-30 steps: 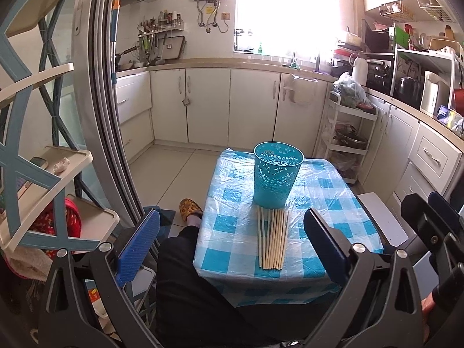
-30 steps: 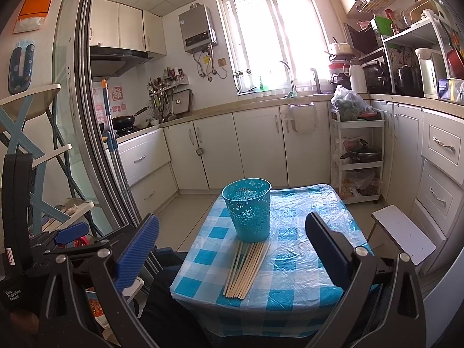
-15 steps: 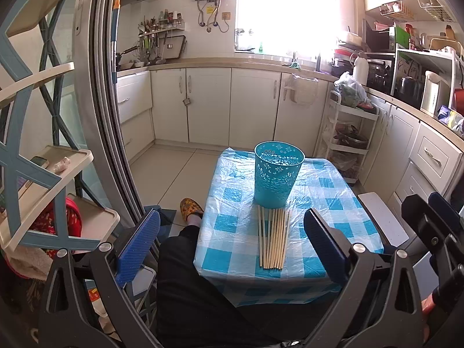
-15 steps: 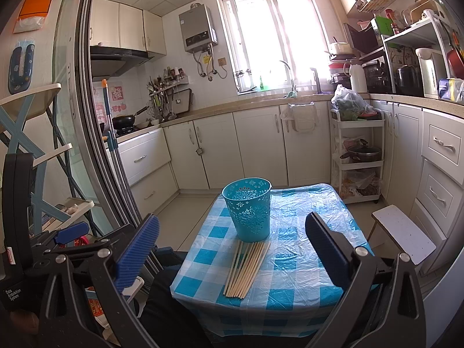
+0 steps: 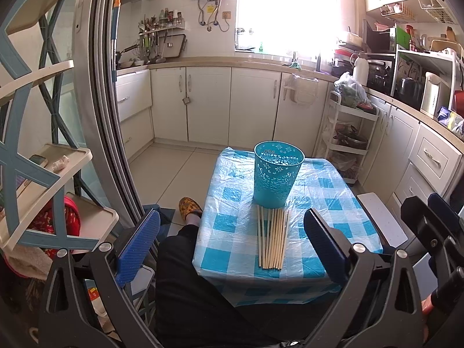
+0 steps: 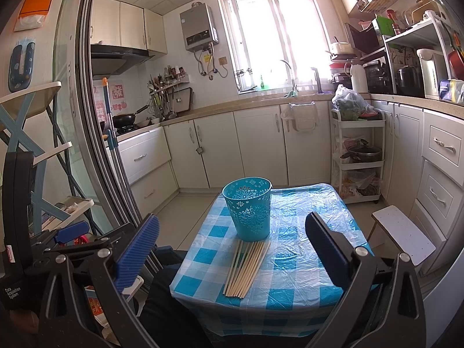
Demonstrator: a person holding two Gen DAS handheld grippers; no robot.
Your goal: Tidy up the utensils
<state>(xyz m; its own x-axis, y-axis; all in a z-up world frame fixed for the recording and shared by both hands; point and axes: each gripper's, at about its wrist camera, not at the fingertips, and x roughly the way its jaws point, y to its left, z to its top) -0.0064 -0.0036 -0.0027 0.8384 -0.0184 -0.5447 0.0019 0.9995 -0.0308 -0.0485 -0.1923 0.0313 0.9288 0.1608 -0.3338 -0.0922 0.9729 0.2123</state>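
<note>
A bundle of wooden chopsticks lies flat on a small table with a blue checked cloth, just in front of an upright teal perforated basket. The chopsticks and basket also show in the right wrist view. My left gripper is open and empty, held back from the table's near edge. My right gripper is open and empty, also short of the table. The right gripper shows at the right edge of the left wrist view.
A person's dark-trousered legs sit against the table's near left side, one slippered foot on the floor. A blue-and-cream shelf rack stands left by a sliding door frame. A white stool and trolley stand right.
</note>
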